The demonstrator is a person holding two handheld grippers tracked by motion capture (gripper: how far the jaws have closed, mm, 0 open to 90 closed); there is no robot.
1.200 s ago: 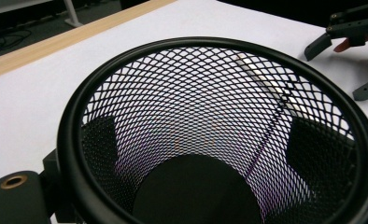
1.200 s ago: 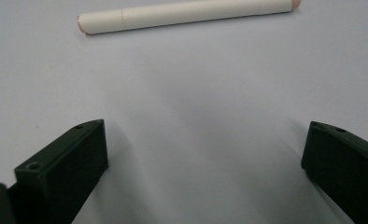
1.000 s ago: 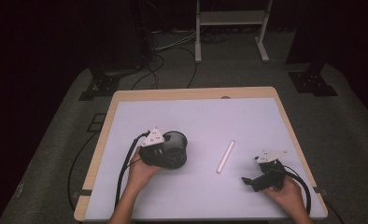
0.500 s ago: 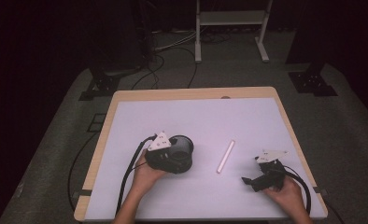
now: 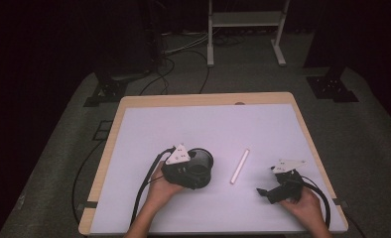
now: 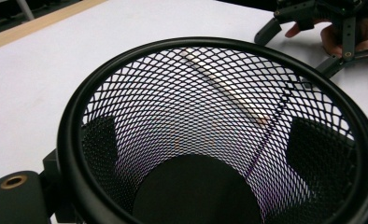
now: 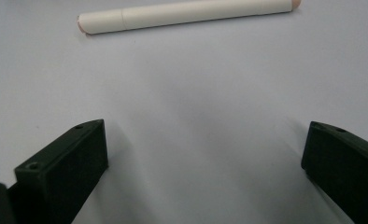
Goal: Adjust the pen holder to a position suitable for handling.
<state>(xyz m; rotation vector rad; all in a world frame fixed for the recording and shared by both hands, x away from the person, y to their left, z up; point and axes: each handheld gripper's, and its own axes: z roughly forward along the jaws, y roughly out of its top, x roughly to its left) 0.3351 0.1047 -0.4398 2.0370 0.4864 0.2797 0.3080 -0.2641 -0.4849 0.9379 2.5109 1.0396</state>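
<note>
A black mesh cup (image 5: 201, 165) lies tilted on its side, its mouth facing right. My left gripper (image 5: 191, 172) is shut on the mesh cup (image 6: 69, 126), with both pads (image 6: 99, 140) showing dark through the wire wall. A white pen (image 5: 239, 165) lies flat on the table just right of the cup's mouth. Through the mesh the pen (image 6: 224, 86) appears beyond the far wall. My right gripper (image 5: 266, 181) rests near the front right corner, open, pointing at the pen. The pen (image 7: 187, 14) lies crosswise ahead of the right gripper (image 7: 205, 163), whose jaws stand wide apart with nothing between them.
The white table top (image 5: 208, 129) has a wooden rim (image 5: 203, 99). Cables (image 5: 149, 183) trail from the left gripper over the front left edge. On the dark floor behind stand a white frame (image 5: 245, 20) and black stand feet (image 5: 109, 91).
My left gripper has carried the mesh cup to the right and slightly nearer, closer to the pen. The right gripper and the pen have stayed put.
</note>
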